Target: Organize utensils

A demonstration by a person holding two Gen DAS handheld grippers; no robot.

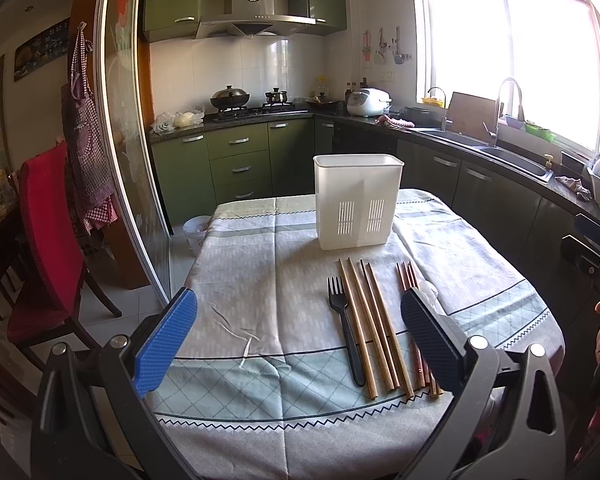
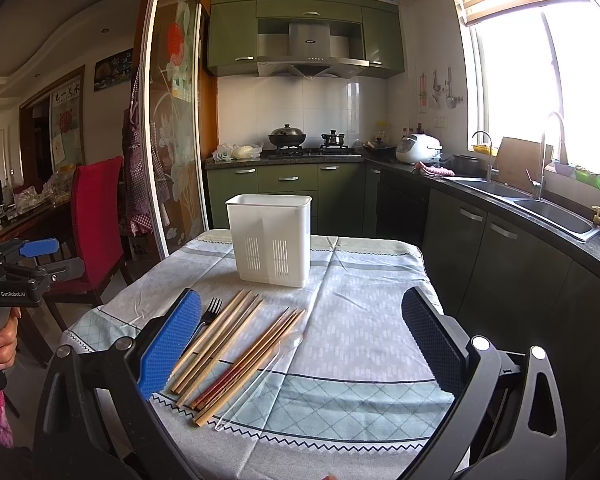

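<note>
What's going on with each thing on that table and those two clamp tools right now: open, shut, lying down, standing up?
White plastic utensil holder: standing upright on the table, nothing visible sticking out.
Black plastic fork: lying flat.
Light wooden chopsticks: lying flat in a row beside the fork.
Dark reddish chopsticks: lying flat.
Clear plastic spoon: lying flat.
Left gripper: open, holding nothing.
Right gripper: open, holding nothing.

Window (image 1: 512, 60) glare blown out; sharp; fisheye edges bent.
</note>
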